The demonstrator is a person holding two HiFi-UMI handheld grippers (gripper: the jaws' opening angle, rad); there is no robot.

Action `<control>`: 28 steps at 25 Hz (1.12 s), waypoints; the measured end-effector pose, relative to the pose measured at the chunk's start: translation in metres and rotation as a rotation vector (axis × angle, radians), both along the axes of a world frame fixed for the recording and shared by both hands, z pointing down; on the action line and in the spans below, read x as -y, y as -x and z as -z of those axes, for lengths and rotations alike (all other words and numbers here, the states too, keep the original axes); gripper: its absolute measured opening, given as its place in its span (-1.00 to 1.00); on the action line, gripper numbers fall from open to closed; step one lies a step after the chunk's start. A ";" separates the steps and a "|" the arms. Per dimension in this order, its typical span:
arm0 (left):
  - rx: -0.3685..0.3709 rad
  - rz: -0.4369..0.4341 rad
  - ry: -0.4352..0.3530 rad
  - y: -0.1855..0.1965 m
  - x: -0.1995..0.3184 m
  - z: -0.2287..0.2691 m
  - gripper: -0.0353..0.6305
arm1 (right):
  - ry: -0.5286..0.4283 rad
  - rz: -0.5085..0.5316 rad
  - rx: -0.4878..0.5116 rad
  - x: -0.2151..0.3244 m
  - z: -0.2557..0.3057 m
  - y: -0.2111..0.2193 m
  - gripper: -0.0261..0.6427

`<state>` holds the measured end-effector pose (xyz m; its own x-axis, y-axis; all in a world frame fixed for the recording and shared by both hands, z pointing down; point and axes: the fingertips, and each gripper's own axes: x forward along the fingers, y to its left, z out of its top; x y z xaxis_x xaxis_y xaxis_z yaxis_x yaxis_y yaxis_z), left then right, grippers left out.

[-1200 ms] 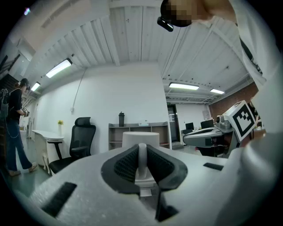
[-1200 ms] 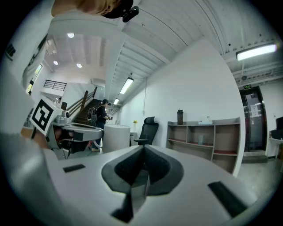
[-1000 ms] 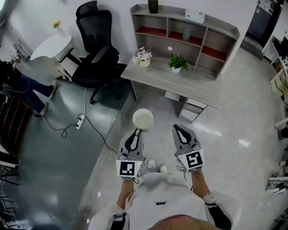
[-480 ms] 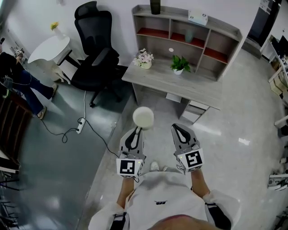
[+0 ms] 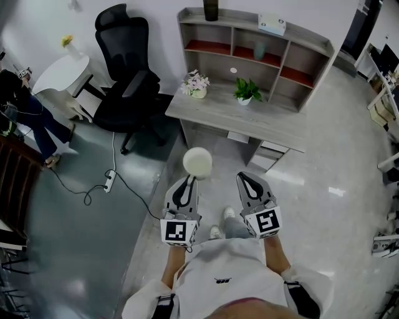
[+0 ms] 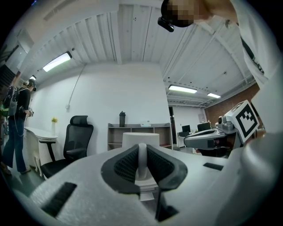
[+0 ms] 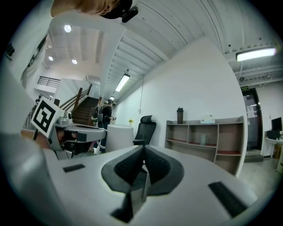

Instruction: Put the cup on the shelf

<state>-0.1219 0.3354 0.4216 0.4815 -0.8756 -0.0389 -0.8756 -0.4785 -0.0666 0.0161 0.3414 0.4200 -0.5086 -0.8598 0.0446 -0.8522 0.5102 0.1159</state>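
Ahead of the fingers (image 5: 182,192) of the left gripper (image 5: 189,179) — a grey desk (image 5: 262,124) bearing a flower pot (image 5: 197,84) and a green plant (image 5: 246,90). Farther left of them: black office chair (image 5: 128,75), round white table (image 5: 57,70); power strip (image 5: 109,181) on the floor (image 5: 75,249).

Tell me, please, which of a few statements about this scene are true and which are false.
1. The left hand-held gripper grips the white cup. True.
2. The right hand-held gripper holds a potted plant. False: its jaws are shut on nothing.
3. The cup stands on the shelf. False: it is held above the floor, short of the desk.
4. A black office chair stands left of the desk. True.
5. A dark bottle stands on top of the shelf. True.
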 end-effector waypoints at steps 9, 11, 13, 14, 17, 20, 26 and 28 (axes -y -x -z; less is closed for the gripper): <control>0.004 0.007 0.005 -0.006 0.036 0.000 -0.71 | 0.005 0.011 0.010 0.038 -0.002 -0.003 -0.83; 0.009 0.014 0.004 -0.006 0.047 0.000 -0.71 | -0.001 0.024 0.009 0.050 -0.001 -0.001 -0.83; 0.010 0.018 0.006 -0.006 0.056 -0.002 -0.71 | -0.003 0.035 0.005 0.062 -0.001 0.000 -0.83; 0.010 0.020 0.009 -0.006 0.061 -0.003 -0.71 | -0.002 0.038 0.005 0.068 -0.001 0.000 -0.83; 0.007 0.028 0.021 -0.006 0.076 -0.007 -0.71 | 0.006 0.041 0.011 0.085 -0.005 -0.002 -0.83; 0.013 0.034 0.023 -0.007 0.091 -0.008 -0.71 | 0.008 0.043 0.018 0.103 -0.008 -0.003 -0.83; 0.008 0.046 0.017 -0.006 0.121 -0.008 -0.71 | 0.012 0.052 0.020 0.135 -0.013 -0.002 -0.83; 0.008 0.049 0.024 -0.007 0.130 -0.010 -0.71 | 0.012 0.062 0.018 0.145 -0.011 -0.002 -0.83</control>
